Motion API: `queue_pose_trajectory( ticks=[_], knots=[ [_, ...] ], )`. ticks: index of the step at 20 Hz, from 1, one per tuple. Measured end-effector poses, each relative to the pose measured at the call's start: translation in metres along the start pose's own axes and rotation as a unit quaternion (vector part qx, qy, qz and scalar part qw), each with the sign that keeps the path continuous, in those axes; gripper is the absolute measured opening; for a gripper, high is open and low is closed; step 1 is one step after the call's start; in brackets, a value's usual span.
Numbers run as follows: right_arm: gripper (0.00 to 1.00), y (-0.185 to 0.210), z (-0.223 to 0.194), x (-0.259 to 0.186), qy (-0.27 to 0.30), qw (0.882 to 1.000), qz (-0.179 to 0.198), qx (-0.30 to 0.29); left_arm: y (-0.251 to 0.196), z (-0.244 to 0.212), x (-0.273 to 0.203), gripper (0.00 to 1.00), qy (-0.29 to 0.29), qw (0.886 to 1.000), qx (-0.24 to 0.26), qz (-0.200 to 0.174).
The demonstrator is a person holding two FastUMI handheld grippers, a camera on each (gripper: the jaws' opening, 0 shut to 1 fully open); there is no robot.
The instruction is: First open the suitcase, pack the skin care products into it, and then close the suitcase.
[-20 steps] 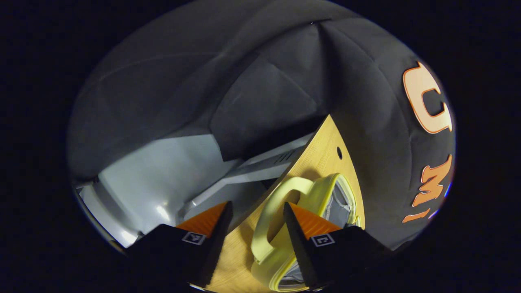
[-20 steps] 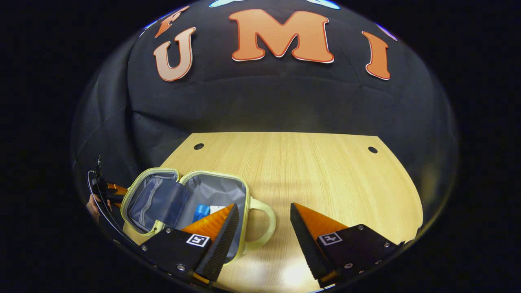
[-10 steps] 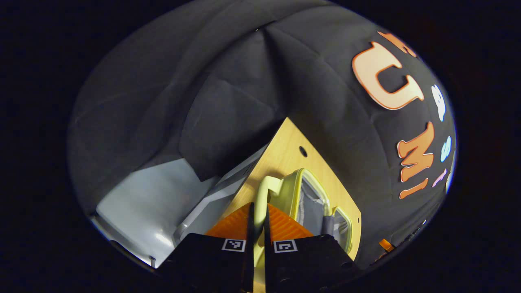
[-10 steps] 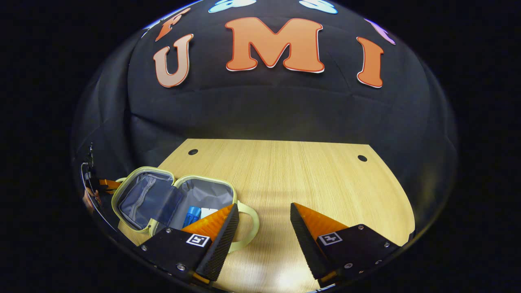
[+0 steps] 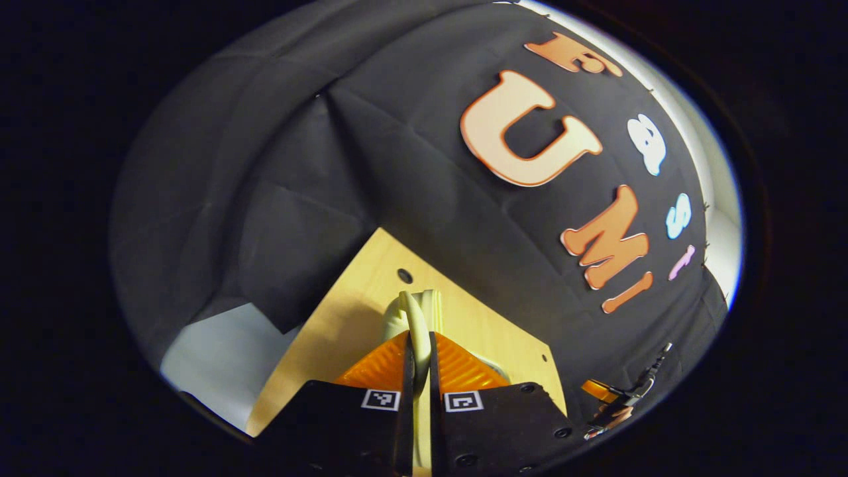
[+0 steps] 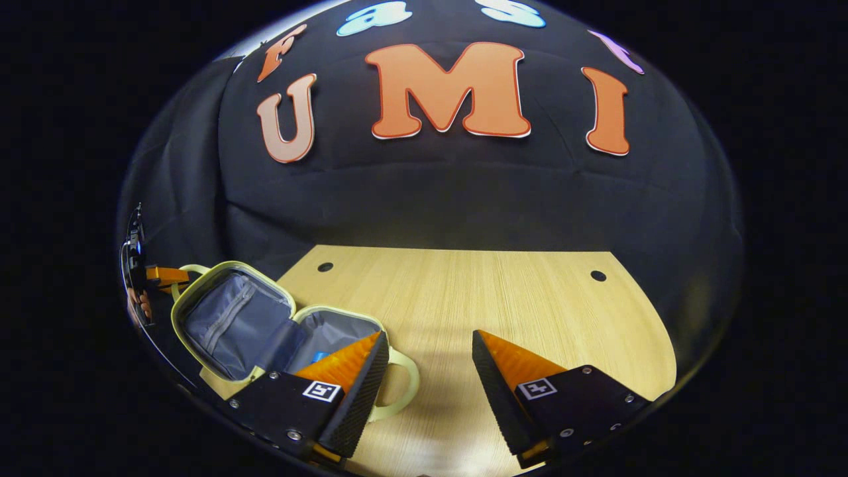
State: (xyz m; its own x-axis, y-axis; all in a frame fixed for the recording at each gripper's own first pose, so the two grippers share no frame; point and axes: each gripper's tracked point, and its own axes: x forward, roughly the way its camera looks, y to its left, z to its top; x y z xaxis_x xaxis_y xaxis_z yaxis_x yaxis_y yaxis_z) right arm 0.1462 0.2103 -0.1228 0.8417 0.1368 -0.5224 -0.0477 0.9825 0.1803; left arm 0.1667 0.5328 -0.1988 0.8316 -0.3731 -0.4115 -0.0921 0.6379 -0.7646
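Since a second ago we are closing our left gripper (image 5: 417,371) on the lid handle (image 5: 414,318) and swinging the suitcase (image 6: 225,324) lid up at lower left, shutting it, while our right gripper (image 6: 427,371) is hovering wide open.

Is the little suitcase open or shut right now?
Open, partway. In the right gripper view the suitcase shows its grey lining, one half tilted up, with the left gripper shut on that half's handle.
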Motion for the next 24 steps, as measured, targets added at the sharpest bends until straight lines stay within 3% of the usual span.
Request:
queue_pose_trajectory(
  ticks=[7, 12, 18, 24],
  knots=[
    [0.82, -0.015, 0.017, -0.006, -0.030, 0.999, 0.018, -0.012, -0.101, -0.009, -0.003, 0.11, -0.015, 0.998, 0.035, -0.044],
    [0.84, -0.026, 0.038, -0.014, -0.070, 0.997, 0.025, -0.026, -0.181, -0.035, 0.005, 0.11, -0.001, 0.994, 0.086, -0.070],
    [0.88, -0.043, 0.037, -0.017, -0.080, 0.995, 0.037, -0.041, -0.268, -0.106, 0.029, 0.11, 0.036, 0.987, 0.117, -0.107],
    [0.88, -0.065, 0.034, -0.021, -0.076, 0.995, 0.049, -0.047, -0.316, -0.185, 0.058, 0.11, 0.092, 0.980, 0.131, -0.115]
  ],
)
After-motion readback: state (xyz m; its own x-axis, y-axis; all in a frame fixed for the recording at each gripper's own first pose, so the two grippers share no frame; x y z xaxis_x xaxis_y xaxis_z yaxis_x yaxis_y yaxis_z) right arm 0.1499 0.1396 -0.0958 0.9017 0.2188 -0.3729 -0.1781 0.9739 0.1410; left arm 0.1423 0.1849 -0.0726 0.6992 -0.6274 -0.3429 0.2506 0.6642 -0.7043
